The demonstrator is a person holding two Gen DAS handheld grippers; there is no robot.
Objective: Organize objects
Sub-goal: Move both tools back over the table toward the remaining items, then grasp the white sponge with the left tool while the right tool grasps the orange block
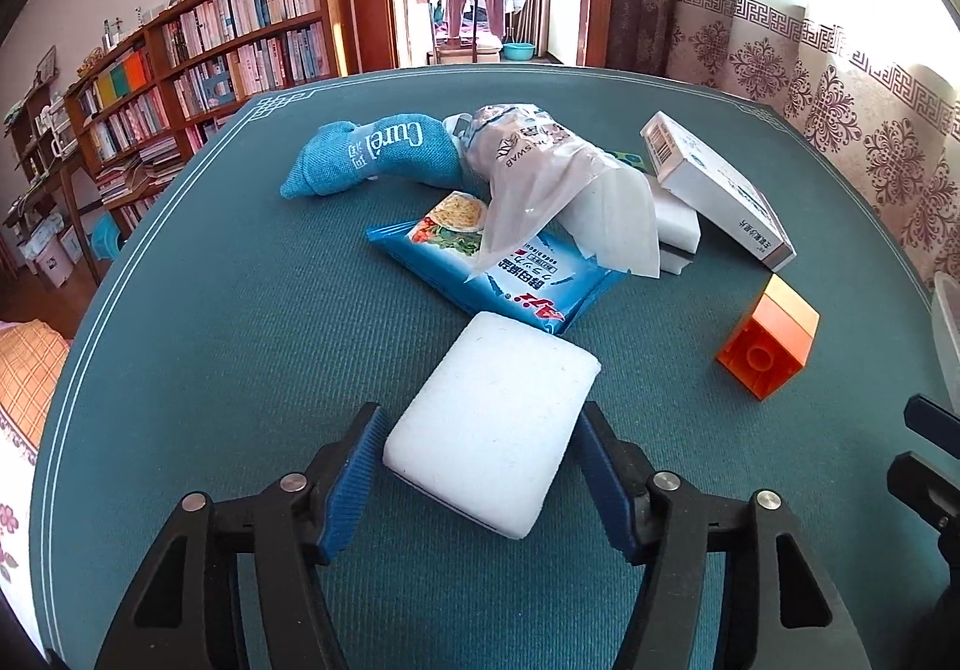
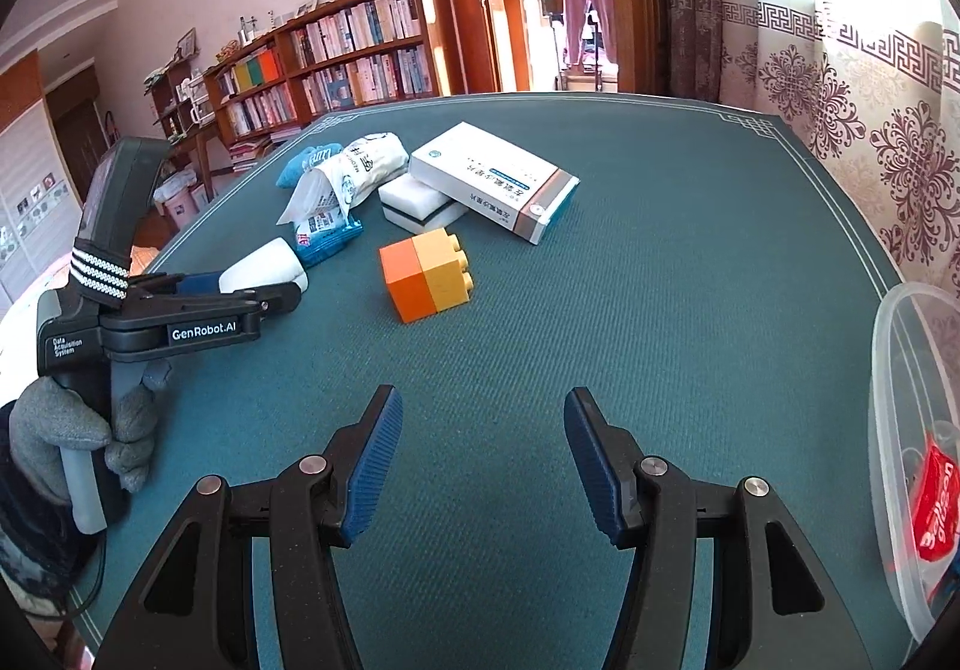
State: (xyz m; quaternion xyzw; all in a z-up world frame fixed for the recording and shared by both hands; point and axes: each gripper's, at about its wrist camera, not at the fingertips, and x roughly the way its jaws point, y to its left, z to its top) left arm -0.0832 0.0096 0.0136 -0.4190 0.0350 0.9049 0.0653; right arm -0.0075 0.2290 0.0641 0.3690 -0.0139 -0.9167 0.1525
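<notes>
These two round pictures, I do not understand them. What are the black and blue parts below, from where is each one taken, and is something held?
A person holds one handheld tool in each hand; each carries a camera looking along its fingers. In the left view, the left tool stands open around a white sponge on the green table, not yet squeezing. The right tool is open and empty. Nearby lie an orange block, a white box and a blue snack packet.

"Curel" on blue towel (image 1: 372,154); "GenRobot.AI" on left gripper (image 2: 264,289).
</notes>
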